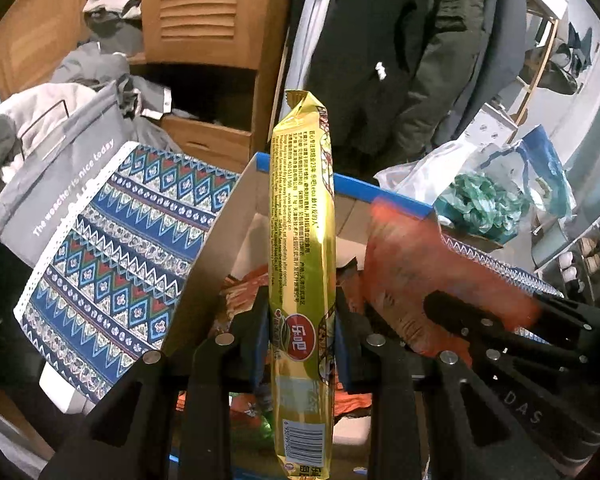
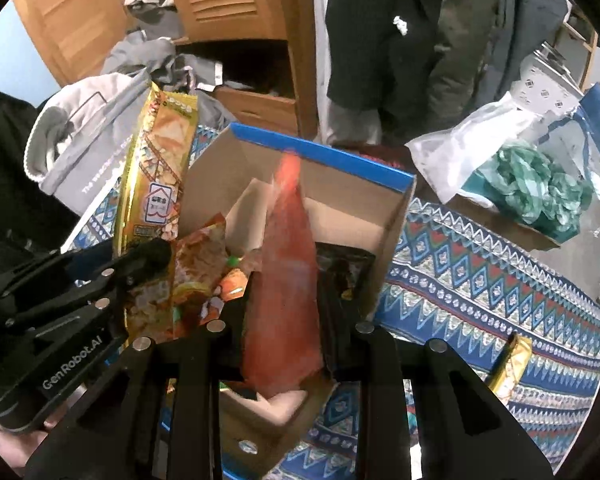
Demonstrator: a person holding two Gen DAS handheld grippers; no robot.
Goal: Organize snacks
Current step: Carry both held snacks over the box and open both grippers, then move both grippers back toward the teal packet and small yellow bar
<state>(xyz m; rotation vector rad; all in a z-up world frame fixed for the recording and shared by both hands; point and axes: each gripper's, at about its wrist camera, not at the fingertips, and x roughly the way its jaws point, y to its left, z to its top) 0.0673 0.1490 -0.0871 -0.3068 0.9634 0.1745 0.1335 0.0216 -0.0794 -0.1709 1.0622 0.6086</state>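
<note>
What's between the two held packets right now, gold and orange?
Right wrist view: between the gold packet and orange packet stands a crumpled orange snack bag, inside the cardboard box.

Gold snack pack (image 1: 302, 248) and blurred orange packet (image 2: 286, 280) upright above the snack-filled cardboard box (image 2: 324, 156).

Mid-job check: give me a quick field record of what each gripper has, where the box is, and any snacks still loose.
left gripper: shut on gold packet, packet upright over the box
right gripper: shut on red packet, blurred, over the box
cardboard box: open, blue-edged, on patterned cloth
box contents: several orange snack packs, a dark pack at its right wall
loose snack: one small gold bar on the cloth, right of the box
</note>
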